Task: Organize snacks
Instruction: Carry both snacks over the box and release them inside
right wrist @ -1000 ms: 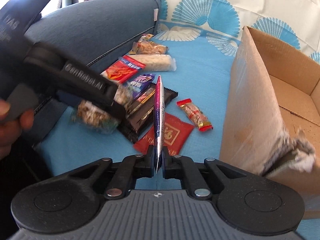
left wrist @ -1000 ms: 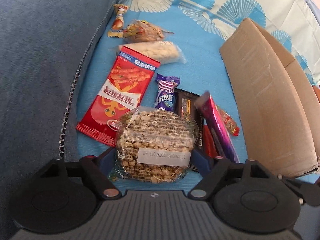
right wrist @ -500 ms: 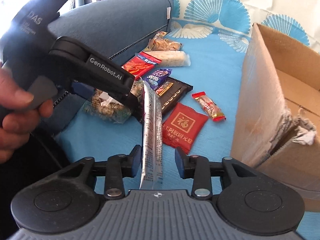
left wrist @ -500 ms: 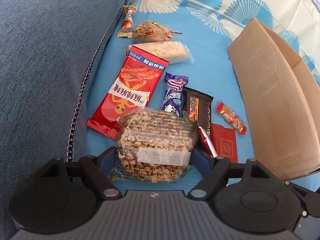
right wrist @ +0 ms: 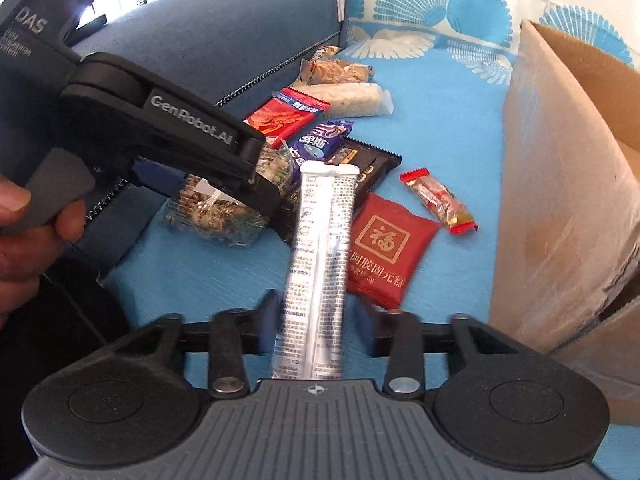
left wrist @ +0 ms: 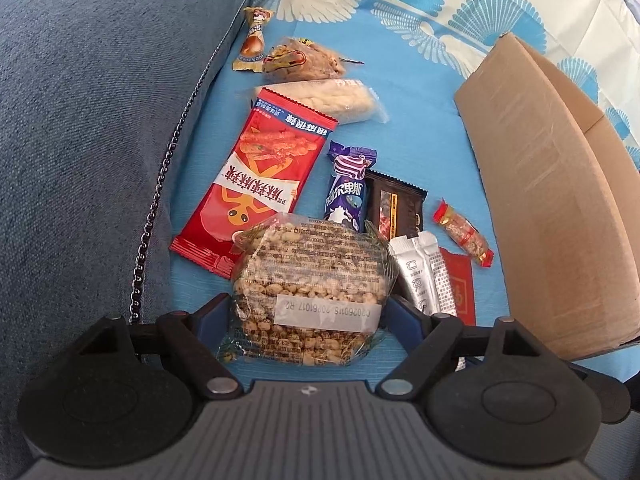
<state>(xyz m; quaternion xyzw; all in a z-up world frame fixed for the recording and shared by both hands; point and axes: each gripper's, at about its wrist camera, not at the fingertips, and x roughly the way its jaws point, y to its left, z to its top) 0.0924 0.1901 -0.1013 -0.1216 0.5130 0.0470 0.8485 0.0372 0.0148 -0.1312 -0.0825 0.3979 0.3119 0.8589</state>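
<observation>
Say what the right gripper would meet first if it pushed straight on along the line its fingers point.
Probably the silver sachet, which lies flat between the closing jaws of the right gripper and stretches ahead. Beyond its far end comes the dark brown packet; depth is hard to judge.

- Bed cover (left wrist: 420,128): bright blue, with a cream band at its far edge printed with blue fan shapes.
- Cushion (left wrist: 88,120) along the left edge: denim blue-grey.
- Cardboard box (left wrist: 552,208) by the right edge: plain tan.
- Long crisp packet (left wrist: 256,184): red, with white script and an orange figure.
- Puffed-grain cake (left wrist: 310,292): golden brown in clear wrap, with a white label.
- Small bar (left wrist: 346,192): purple and white.
- Flat packet (left wrist: 396,208): dark brown.
- Stick sachet (right wrist: 320,256): silver with fine black print.
- Square pouch (right wrist: 386,246): deep red with gold characters.
- Candy (right wrist: 438,200): clear wrap with red ends.
- Both claws, left (left wrist: 310,320) and right (right wrist: 316,328): black with blue pads.
</observation>
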